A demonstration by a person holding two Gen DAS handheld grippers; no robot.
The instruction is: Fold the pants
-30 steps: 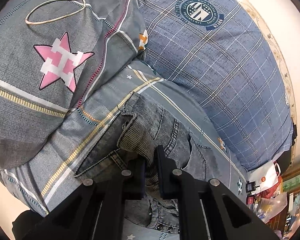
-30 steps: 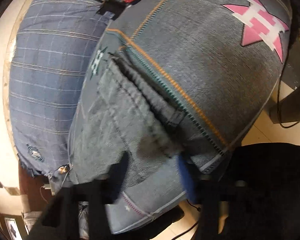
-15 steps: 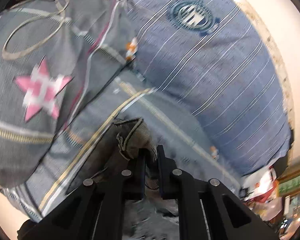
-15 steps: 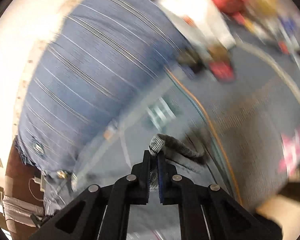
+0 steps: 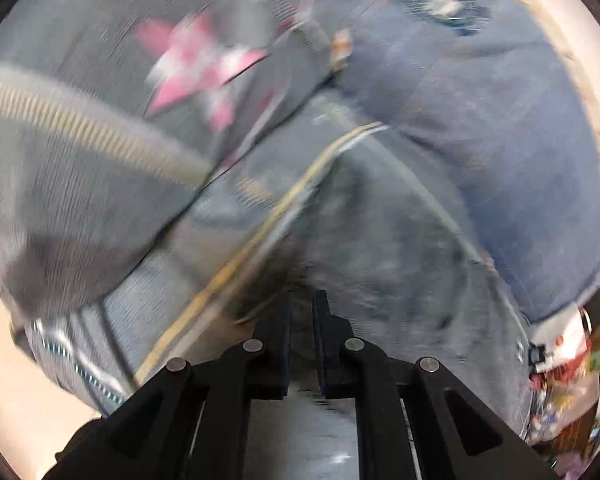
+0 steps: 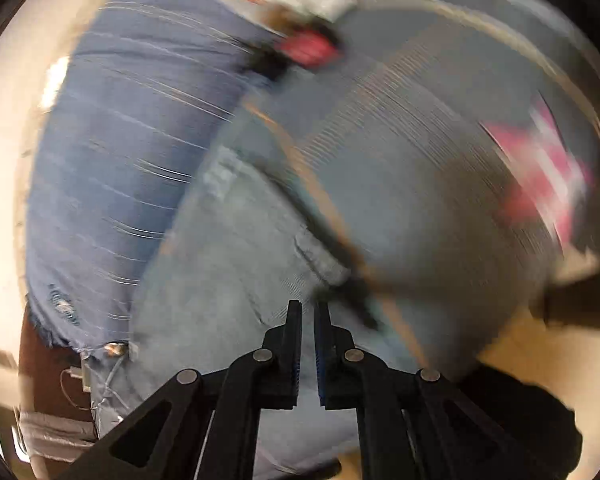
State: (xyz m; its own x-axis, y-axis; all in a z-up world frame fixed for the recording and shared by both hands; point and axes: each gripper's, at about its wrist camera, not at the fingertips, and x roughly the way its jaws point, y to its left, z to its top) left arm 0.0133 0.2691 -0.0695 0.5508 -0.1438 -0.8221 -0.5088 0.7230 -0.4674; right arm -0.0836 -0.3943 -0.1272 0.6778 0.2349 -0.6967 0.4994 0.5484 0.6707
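Bedding filled both views: a grey quilt with a pink star (image 5: 196, 68) and a blue plaid pillow (image 5: 499, 152).

Left wrist view: we noted the left gripper (image 5: 301, 300) nearly closed, its jaws pinching a fold of the pants (image 5: 379, 264), grey denim spread ahead and to the right of the tips. The frame was heavily blurred. A second earlier the waistband and pockets lay sharp and flat ahead of the jaws; half a second ago a bunched edge stood up between them.

Right wrist view: the right gripper (image 6: 307, 308) was closed; whether cloth sat in the narrow slit we could not tell. Denim (image 6: 228, 280) lay ahead and left of the jaws. Earlier these jaws stood wide, then had closed on a hem.

Judgement: denim is soft but weighty; grasp seams or waistband.
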